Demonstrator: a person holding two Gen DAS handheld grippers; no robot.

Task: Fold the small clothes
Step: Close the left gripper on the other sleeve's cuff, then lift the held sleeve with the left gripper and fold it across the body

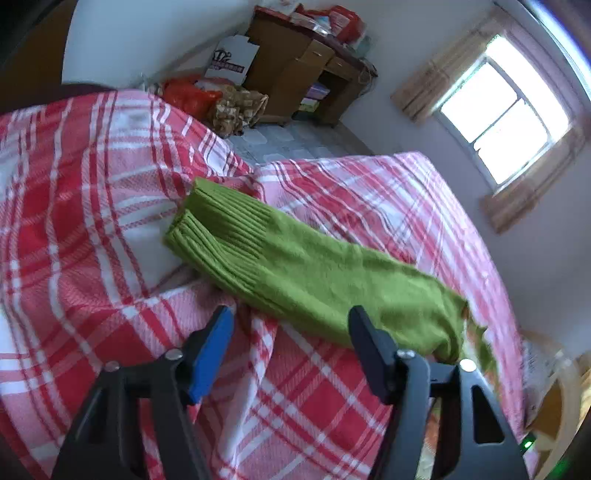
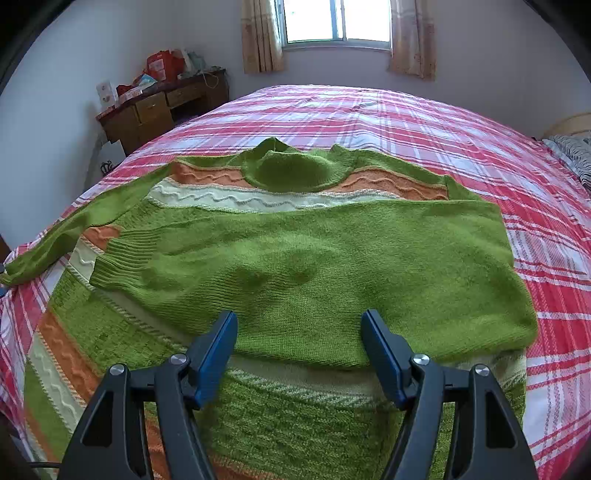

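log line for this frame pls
step: fold sweater | right sleeve: folded across | left sleeve: out on bed | left gripper: open | right gripper: open

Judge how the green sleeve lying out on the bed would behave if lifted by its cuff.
The sleeve is soft knit, so it would likely droop and stretch. Its ribbed cuff looks thicker, probably a firmer grip. Fuzzy yarn seems unlikely to slip.

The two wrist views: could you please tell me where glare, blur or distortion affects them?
Left wrist view: the window is blown out white, and the green sleeve looks softly smeared. Right wrist view: sharper, its window also overexposed, the plaid bed bulging from fisheye distortion.
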